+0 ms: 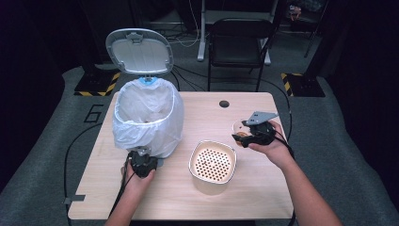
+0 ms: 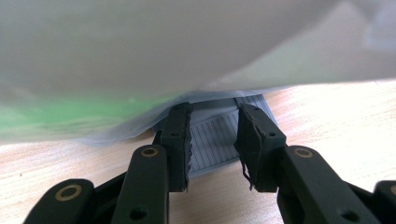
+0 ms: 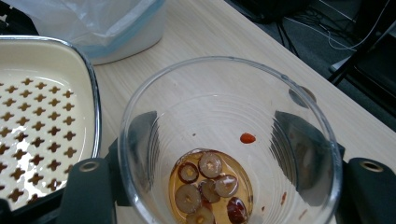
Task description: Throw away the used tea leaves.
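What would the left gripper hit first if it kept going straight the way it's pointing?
Likely the grey ribbed pedal at the foot of the trash bin: the left gripper has its open jaws on either side of it, under the overhanging white bag. Whether they touch it is unclear.

This looks like a lab or recording studio rather than a home. A single light wooden table [image 1: 254, 188] stands alone on grey carpet [image 1: 348, 155], with darkness closing in on the left and right. Black stands with yellow-and-black hazard stripes [image 1: 96, 84] sit on the floor at the far left and far right of the table. Cables [image 1: 188, 33] trail across the carpet at the far side, past a black folding chair [image 1: 237, 44] and the white leg of another desk [image 1: 203, 33]. A large "6" [image 1: 94, 113] is marked on the floor left of the table, like a numbered station.
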The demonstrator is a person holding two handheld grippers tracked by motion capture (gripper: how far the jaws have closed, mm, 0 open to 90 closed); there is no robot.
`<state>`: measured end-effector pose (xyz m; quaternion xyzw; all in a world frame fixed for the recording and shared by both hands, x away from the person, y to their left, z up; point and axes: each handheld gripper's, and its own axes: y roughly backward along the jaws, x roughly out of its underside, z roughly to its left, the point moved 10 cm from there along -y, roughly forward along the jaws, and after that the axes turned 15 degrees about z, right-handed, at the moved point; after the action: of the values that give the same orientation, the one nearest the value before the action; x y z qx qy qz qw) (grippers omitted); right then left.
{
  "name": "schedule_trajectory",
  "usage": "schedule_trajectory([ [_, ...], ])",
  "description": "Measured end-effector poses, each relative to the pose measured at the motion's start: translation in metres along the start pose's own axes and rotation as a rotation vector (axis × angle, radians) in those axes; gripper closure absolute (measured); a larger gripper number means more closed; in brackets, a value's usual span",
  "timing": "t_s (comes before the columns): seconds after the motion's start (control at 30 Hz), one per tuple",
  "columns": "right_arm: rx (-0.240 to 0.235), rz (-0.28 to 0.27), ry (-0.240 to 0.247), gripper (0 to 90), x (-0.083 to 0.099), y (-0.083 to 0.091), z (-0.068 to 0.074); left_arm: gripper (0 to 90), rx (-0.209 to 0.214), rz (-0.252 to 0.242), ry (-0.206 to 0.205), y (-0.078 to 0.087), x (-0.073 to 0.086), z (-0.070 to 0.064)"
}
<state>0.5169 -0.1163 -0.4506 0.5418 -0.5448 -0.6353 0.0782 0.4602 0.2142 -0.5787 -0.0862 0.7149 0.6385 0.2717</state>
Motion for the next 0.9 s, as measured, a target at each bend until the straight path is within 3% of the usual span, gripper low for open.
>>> schedule_trajectory([
  [0.23, -0.011, -0.049, 0.019, 31.8, -0.021, -0.004, 0.003, 64.9, -0.005, 0.002, 0.000, 0.000, 0.000, 0.001],
  [0.37, -0.004, -0.077, 0.057, 31.8, -0.033, -0.006, 0.006, 64.9, 0.000, 0.000, -0.001, 0.000, 0.000, 0.000],
  [0.57, -0.025, -0.088, 0.072, 32.2, -0.044, -0.007, 0.008, 64.9, 0.002, 0.000, -0.003, 0.000, 0.000, 0.000],
  [0.9, -0.027, -0.105, 0.159, 32.3, -0.057, -0.012, 0.012, 64.9, -0.001, -0.009, 0.004, 0.000, 0.000, 0.000],
])
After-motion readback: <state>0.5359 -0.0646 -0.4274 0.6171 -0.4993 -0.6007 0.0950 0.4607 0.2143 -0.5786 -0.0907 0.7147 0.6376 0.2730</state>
